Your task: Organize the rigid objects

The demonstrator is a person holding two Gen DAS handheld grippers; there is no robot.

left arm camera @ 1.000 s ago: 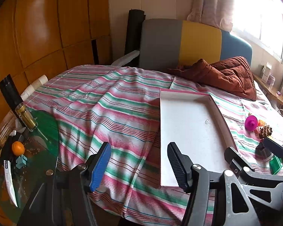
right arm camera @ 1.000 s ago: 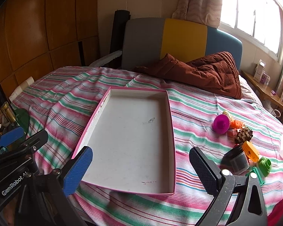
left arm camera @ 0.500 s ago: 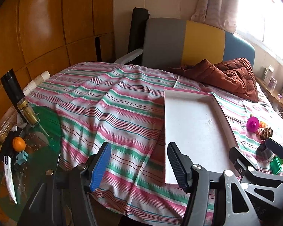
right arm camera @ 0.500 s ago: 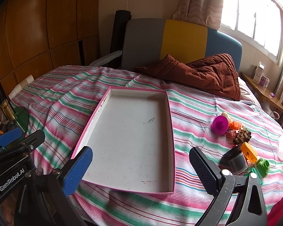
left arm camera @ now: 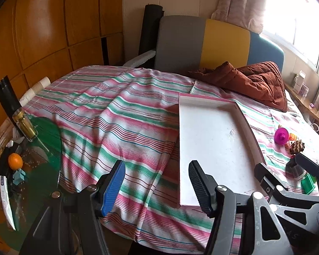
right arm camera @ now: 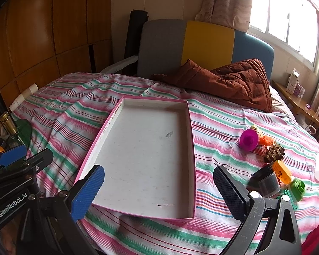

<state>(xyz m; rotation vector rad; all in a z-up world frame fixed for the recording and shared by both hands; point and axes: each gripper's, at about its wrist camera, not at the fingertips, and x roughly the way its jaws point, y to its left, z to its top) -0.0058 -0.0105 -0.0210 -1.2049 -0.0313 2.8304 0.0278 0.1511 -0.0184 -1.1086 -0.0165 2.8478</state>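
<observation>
your left gripper (left arm camera: 157, 188) and your right gripper (right arm camera: 159, 193) both stand wide open and hold nothing. the shallow white cardboard tray with a pink rim (right arm camera: 190, 140) lies empty on the striped bedsheet (right arm camera: 221, 125), just ahead of the right gripper. the small hard toys wait to its right: a magenta plastic cone (right arm camera: 248, 139), a brown pine cone (right arm camera: 274, 152), an orange and black tape measure (right arm camera: 273, 175), a green plastic piece (right arm camera: 297, 188). they look light and stiff, probably a little slippery, so i think you should take each across its narrow middle. the pine cone may crumble, so close gently. the right view shows the whole tray and all the toys; the left view hides part of them behind the right gripper, but it alone shows clearly the green glass side table (left arm camera: 51, 140) with an orange fruit (left arm camera: 15, 161).
</observation>
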